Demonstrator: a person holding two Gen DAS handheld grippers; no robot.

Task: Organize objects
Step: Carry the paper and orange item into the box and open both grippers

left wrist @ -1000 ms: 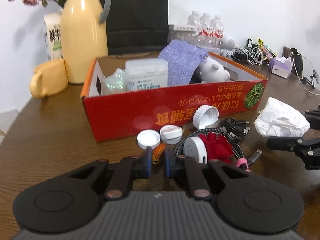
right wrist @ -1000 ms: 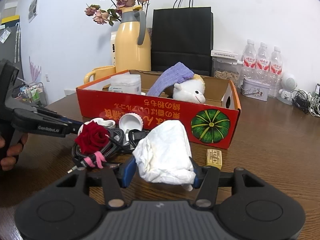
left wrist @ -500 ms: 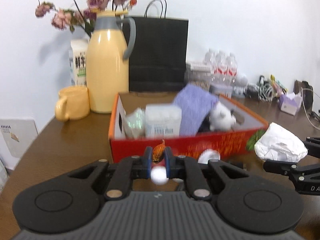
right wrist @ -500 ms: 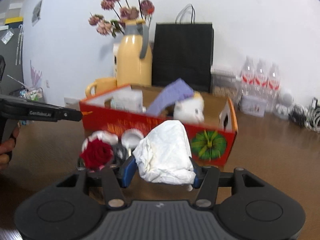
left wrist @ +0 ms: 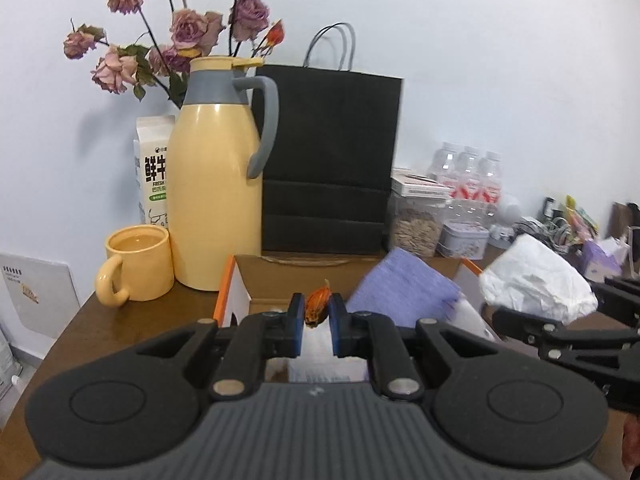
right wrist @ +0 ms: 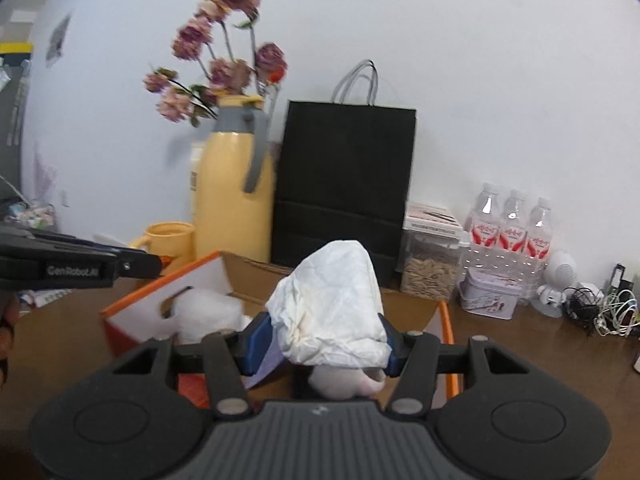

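Observation:
My left gripper (left wrist: 315, 312) is shut on a small orange wrapped candy (left wrist: 317, 307) and holds it above the near left part of the red-orange cardboard box (left wrist: 227, 292). My right gripper (right wrist: 326, 336) is shut on a crumpled white tissue wad (right wrist: 332, 308), held above the same box (right wrist: 160, 292); the wad also shows in the left wrist view (left wrist: 536, 280). Inside the box lie a purple cloth (left wrist: 404, 296) and a white plush toy (right wrist: 204, 314). The left gripper shows at the left of the right wrist view (right wrist: 160, 262).
A yellow thermos jug (left wrist: 218, 196) with dried roses, a yellow mug (left wrist: 136, 264), a milk carton (left wrist: 154, 164) and a black paper bag (left wrist: 332, 160) stand behind the box. Water bottles (right wrist: 512, 232), a seed jar (right wrist: 430, 264), a tin (right wrist: 490, 294) and cables (right wrist: 604, 312) lie at the right.
Both grippers have risen from the table and moved forward over the box, each still holding its object. The table clutter in front of the box has dropped out of view.

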